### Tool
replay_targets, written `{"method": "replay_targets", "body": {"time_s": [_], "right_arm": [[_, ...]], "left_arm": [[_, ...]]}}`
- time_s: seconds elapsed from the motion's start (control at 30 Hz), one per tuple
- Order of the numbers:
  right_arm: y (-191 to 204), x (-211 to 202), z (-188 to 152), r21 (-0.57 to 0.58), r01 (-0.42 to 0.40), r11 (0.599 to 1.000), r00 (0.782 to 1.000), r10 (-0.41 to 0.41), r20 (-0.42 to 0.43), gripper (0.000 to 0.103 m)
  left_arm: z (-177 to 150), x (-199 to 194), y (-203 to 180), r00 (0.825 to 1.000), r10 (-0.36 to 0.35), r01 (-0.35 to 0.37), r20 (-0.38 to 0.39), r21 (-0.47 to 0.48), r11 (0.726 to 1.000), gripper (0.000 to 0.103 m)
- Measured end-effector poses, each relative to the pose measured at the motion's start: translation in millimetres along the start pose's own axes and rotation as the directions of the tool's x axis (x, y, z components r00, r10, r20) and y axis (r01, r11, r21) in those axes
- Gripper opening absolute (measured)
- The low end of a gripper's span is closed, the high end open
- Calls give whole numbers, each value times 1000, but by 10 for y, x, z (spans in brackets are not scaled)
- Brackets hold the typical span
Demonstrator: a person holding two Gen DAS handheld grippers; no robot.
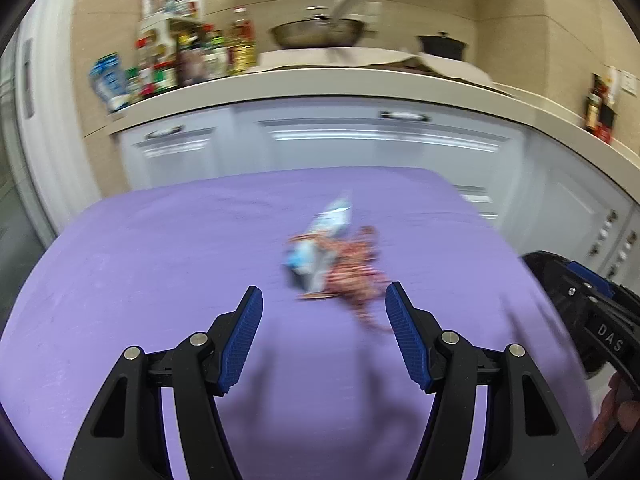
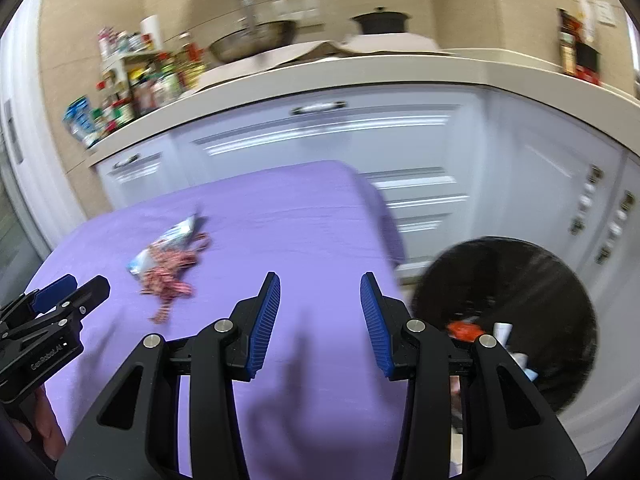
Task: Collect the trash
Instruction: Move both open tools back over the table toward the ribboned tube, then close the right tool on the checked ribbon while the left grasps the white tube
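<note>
The wrappers [image 1: 334, 260] lie on the purple cloth [image 1: 160, 248] at twelve o'clock beyond the empty, parted left claw [image 1: 324, 312], crumpled, blue-white and red-patterned.

The left gripper [image 1: 322, 300] has black angular arms hinged with round silver pins, and its fingers [image 1: 245, 340] carry blue ribbed pads. The right gripper [image 2: 320, 294] is built the same: black linkages, silver pins, blue ridged pads. Its housing, seen from the left wrist, bears white letters "DAS" (partly cut off), a small screw and a blue insert.
</note>
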State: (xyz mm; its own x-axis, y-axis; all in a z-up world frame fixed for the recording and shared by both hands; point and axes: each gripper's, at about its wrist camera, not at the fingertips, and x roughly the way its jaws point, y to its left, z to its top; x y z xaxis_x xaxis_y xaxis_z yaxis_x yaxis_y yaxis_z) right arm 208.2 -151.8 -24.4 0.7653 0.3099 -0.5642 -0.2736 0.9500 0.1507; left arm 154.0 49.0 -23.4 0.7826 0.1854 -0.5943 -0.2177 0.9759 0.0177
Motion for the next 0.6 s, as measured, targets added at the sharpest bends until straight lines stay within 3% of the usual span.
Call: {"method": "replay_targets", "body": {"time_s": [0.27, 0.47, 0.6], "right_arm": [[695, 251, -2, -80, -92, 993, 995, 88, -50, 41], [1063, 452, -11, -112, -141, 984, 987, 130, -94, 41], [1256, 570, 8, -135, -151, 979, 984, 136, -115, 47]], "left_arm": [[-76, 5, 658, 996, 86, -87, -20, -83, 993, 63], [-114, 24, 957, 993, 113, -116, -33, -113, 987, 63], [-136, 42, 1103, 992, 123, -127, -39, -132, 983, 63]]}}
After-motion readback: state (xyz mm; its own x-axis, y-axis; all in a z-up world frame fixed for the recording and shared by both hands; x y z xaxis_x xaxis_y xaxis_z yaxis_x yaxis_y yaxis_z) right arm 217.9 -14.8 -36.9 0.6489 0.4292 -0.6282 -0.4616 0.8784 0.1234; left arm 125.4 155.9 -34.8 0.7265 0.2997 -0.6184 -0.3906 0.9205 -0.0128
